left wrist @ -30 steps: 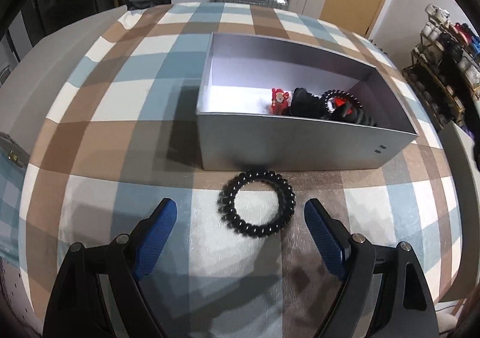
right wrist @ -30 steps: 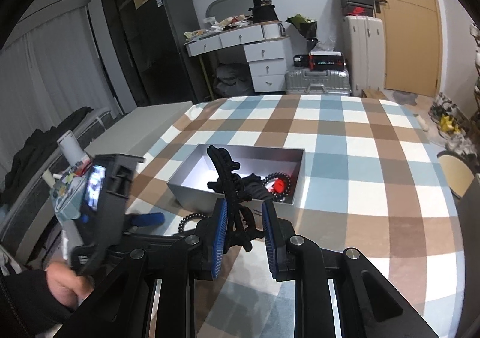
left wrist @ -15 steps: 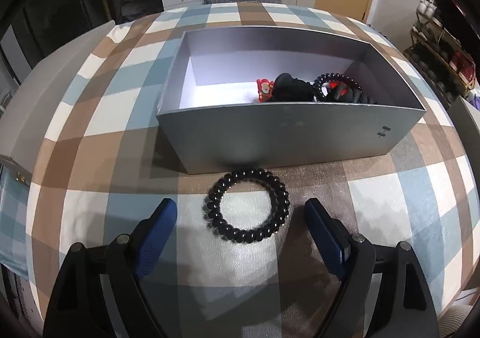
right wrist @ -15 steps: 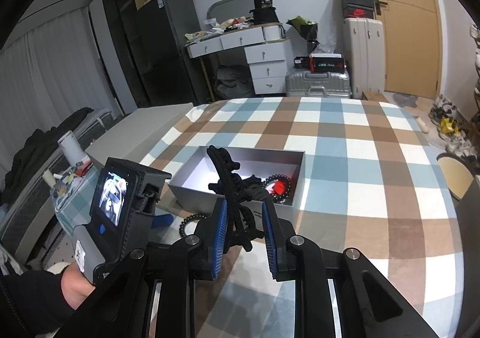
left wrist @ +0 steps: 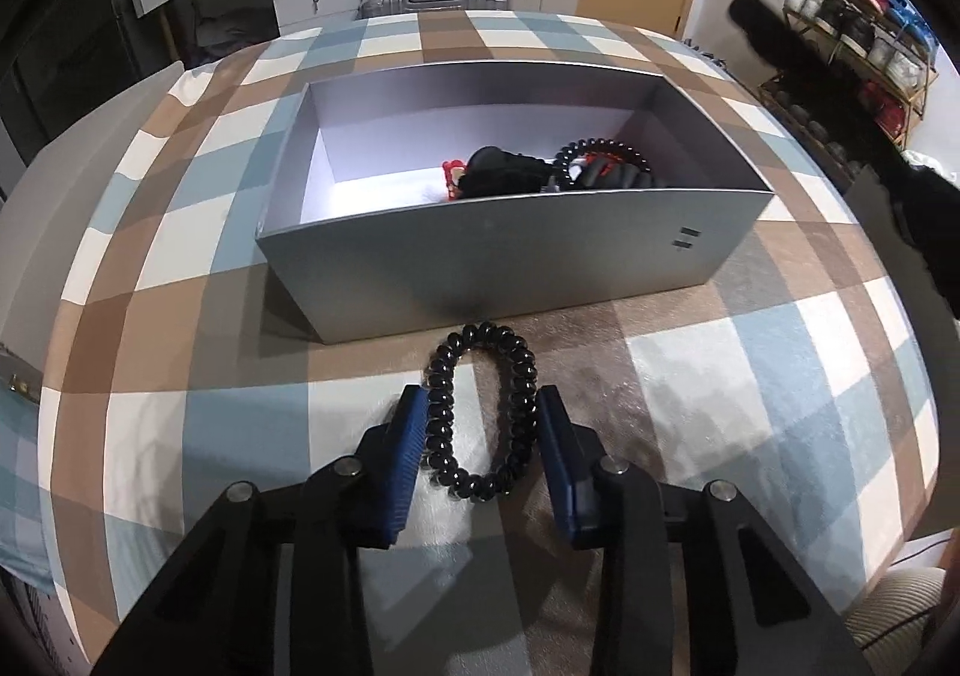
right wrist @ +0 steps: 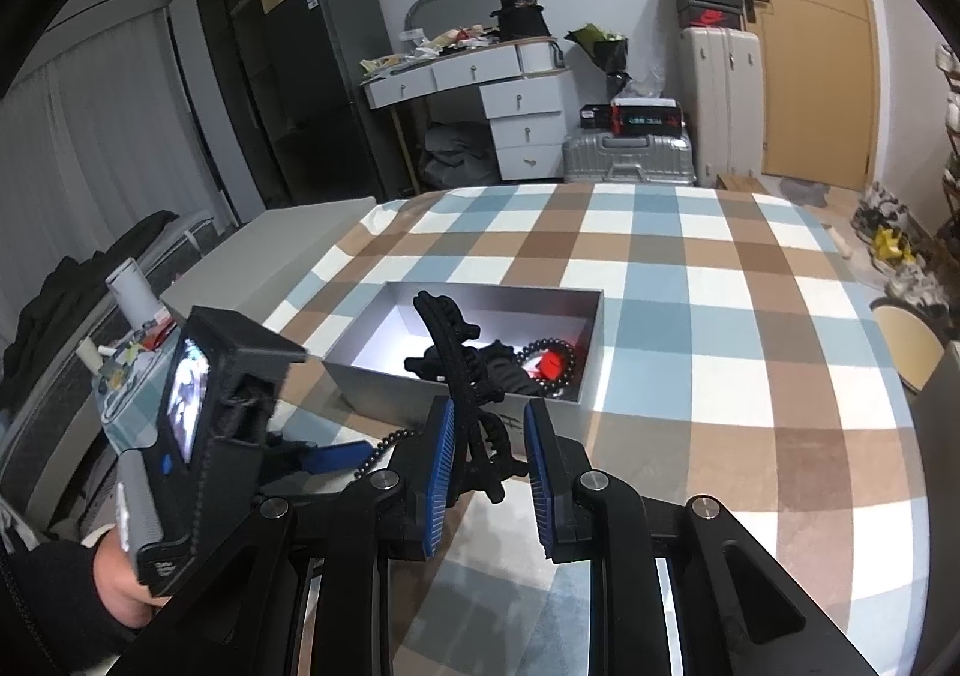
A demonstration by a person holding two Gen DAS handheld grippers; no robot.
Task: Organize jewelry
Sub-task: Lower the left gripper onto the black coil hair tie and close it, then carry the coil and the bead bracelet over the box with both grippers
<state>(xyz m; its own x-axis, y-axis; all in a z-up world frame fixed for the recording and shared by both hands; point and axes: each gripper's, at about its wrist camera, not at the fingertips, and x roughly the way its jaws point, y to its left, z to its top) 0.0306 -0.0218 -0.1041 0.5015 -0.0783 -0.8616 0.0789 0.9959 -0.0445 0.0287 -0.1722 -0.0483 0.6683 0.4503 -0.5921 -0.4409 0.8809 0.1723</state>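
plaid tablecloth (right wrist: pixel 690 280), cluttered white desk (right wrist: pixel 480 75), perhaps suitcases (right wrist: pixel 630 159) behind

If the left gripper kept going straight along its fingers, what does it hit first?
Most likely the checked tablecloth, since the left gripper points steeply down, its jaws closing on the black spiral hair tie. Just ahead stands the near wall of the silver box; depth is unclear.

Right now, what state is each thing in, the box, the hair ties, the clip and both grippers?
Box: open, partly filled.
Coil tie: on the cloth, squeezed oval between the pads.
Left gripper: closing on the coil tie.
Clip: held upright.
Right gripper: shut on the clip.
Boxed tie: lying in the box.
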